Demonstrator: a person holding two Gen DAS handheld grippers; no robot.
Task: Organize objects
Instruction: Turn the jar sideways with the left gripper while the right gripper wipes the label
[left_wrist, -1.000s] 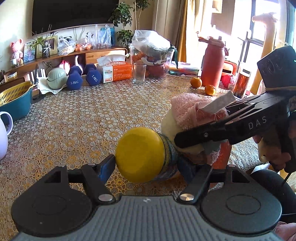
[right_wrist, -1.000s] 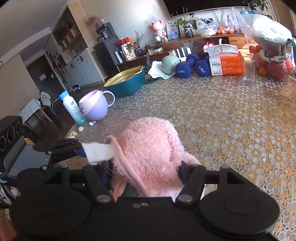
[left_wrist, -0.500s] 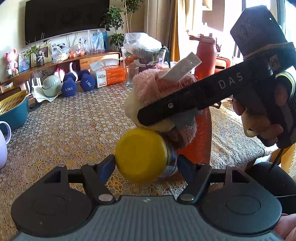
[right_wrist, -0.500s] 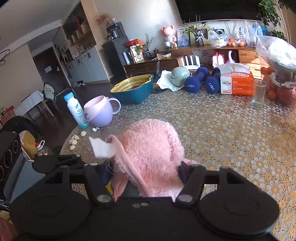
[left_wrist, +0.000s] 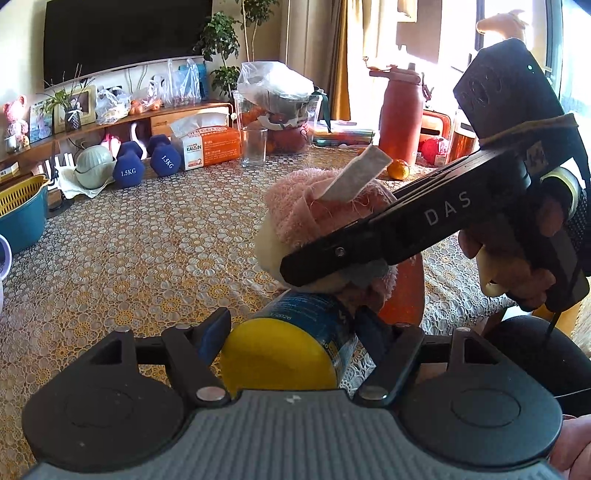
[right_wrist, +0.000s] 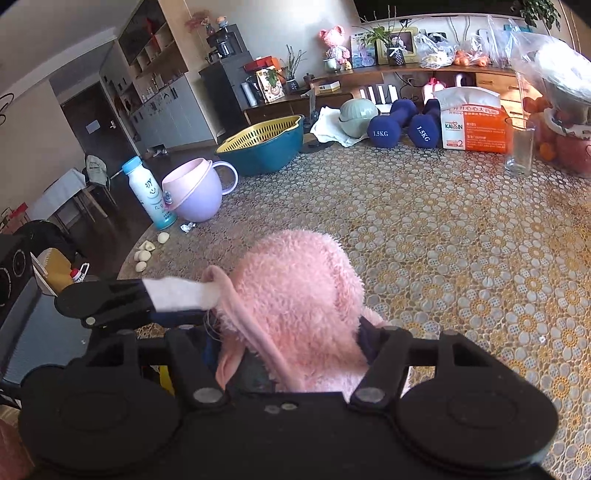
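My left gripper (left_wrist: 291, 328) is shut on a bottle with a yellow cap (left_wrist: 280, 354) and a blue label, held above the near edge of the lace-covered table (left_wrist: 147, 251). My right gripper (right_wrist: 288, 332) is shut on a fluffy pink plush toy (right_wrist: 295, 295) with a white tag (right_wrist: 177, 293). In the left wrist view the right gripper (left_wrist: 424, 229) comes in from the right and holds the plush (left_wrist: 306, 210) right above the bottle, touching it. In the right wrist view the left gripper's finger (right_wrist: 107, 301) shows at the left beside the tag.
At the table's far side stand two blue dumbbells (left_wrist: 144, 162), an orange tissue box (left_wrist: 208, 146), a glass (left_wrist: 254, 146), a red flask (left_wrist: 400, 110) and oranges (left_wrist: 398, 169). A teal basin with a yellow strainer (right_wrist: 266, 142), a purple cup (right_wrist: 195, 194) and a milk bottle (right_wrist: 147, 192) sit left.
The right gripper with the plush first rose over the bottle, then came down onto it. The bottle now sits lower and tilted in my left gripper's view.
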